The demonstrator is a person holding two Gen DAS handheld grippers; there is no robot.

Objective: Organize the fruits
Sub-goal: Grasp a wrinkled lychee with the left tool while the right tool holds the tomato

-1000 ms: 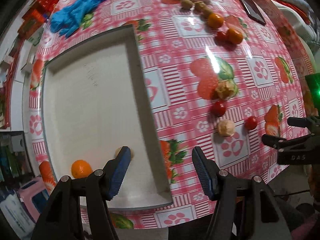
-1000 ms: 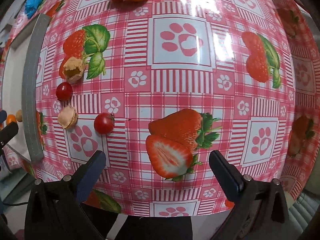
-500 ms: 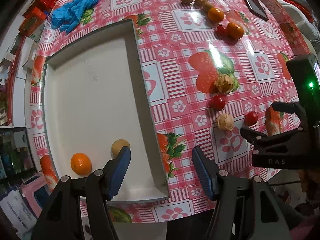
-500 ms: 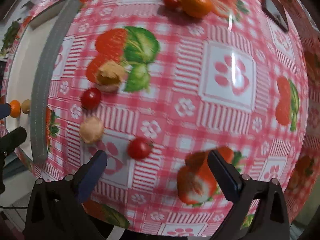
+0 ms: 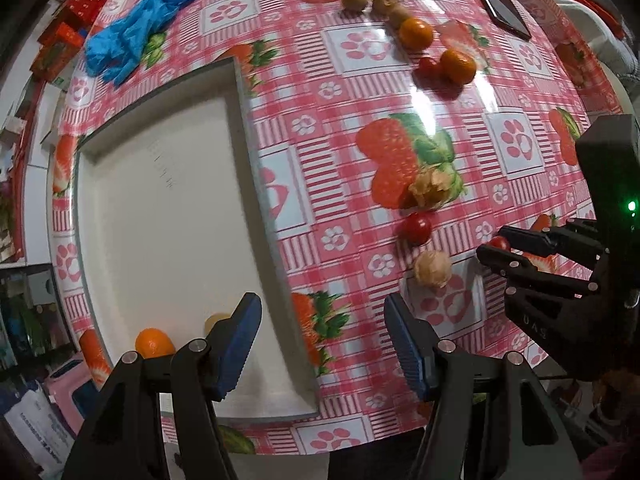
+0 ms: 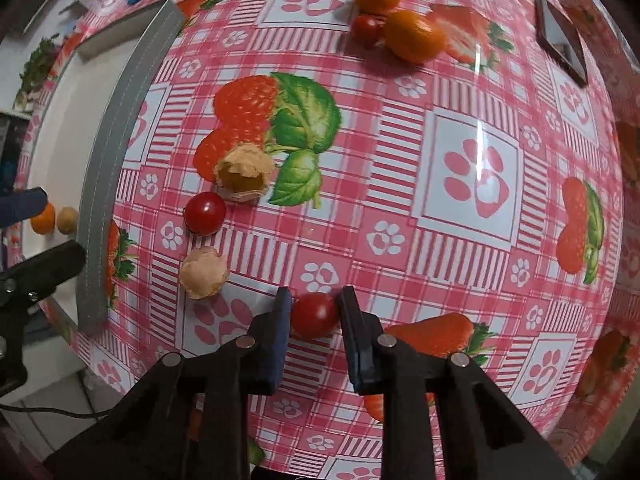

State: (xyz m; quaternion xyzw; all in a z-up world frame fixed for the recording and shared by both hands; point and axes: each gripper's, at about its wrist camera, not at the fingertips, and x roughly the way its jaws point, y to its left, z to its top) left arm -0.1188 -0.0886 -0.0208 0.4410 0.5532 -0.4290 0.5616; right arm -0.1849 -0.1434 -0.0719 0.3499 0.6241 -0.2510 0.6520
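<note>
On the counter (image 6: 472, 240), covered in glossy pink checked oilcloth, the white tray (image 5: 160, 208) serves as landmark. Inside the tray, at its near corner, lie an orange (image 5: 154, 343) and a small tan fruit (image 5: 216, 322), just beside each other. Right of the tray sit a papery husked fruit (image 6: 243, 174), a second cherry tomato (image 6: 205, 213) and a closed husk ball (image 6: 204, 273), all close together. Beyond them are two oranges (image 6: 414, 36) and a dark phone (image 6: 562, 46); blue gloves (image 5: 132, 36) lie past the tray's far edge. The right hand-held gripper (image 6: 314, 314) pinches a smooth round cherry tomato (image 6: 315, 315), pads touching both sides. The left hand-held gripper (image 5: 322, 340) hangs spread wide over the tray's right rim, holding nothing.
</note>
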